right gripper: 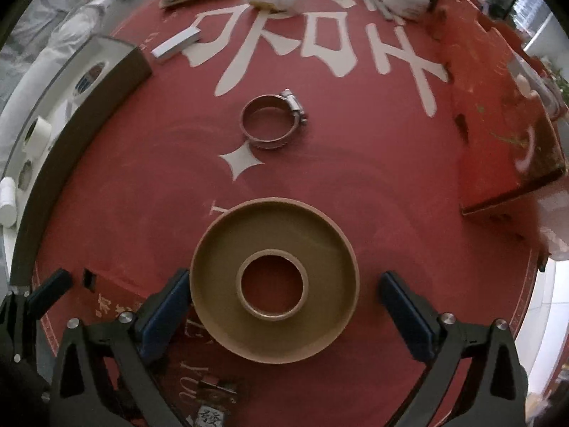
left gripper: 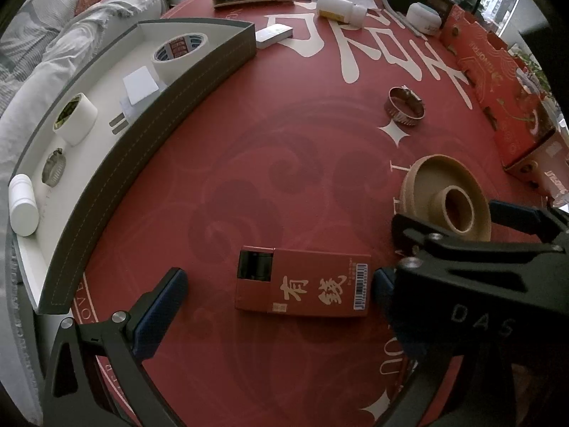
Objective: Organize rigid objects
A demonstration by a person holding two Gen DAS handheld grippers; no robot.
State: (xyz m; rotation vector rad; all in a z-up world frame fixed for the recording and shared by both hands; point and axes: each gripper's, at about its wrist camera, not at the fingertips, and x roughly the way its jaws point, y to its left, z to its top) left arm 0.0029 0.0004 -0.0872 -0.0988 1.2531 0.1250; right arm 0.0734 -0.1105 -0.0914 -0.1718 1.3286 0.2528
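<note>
Tongs on my right (right gripper: 284, 306) stand wide apart astride the tan spool (right gripper: 274, 279) lying flat on the bench (right gripper: 391, 195), so I'd centre before closing, while my left tongs (left gripper: 281, 284), also apart, flank the red box (left gripper: 302, 281).

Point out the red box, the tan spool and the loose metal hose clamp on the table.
red box (left gripper: 302, 281): left wrist view, middle of its printed top face.
tan spool (right gripper: 274, 277): right wrist view, flat flange beside the hub.
metal hose clamp (right gripper: 272, 122): right wrist view, on the band.
</note>
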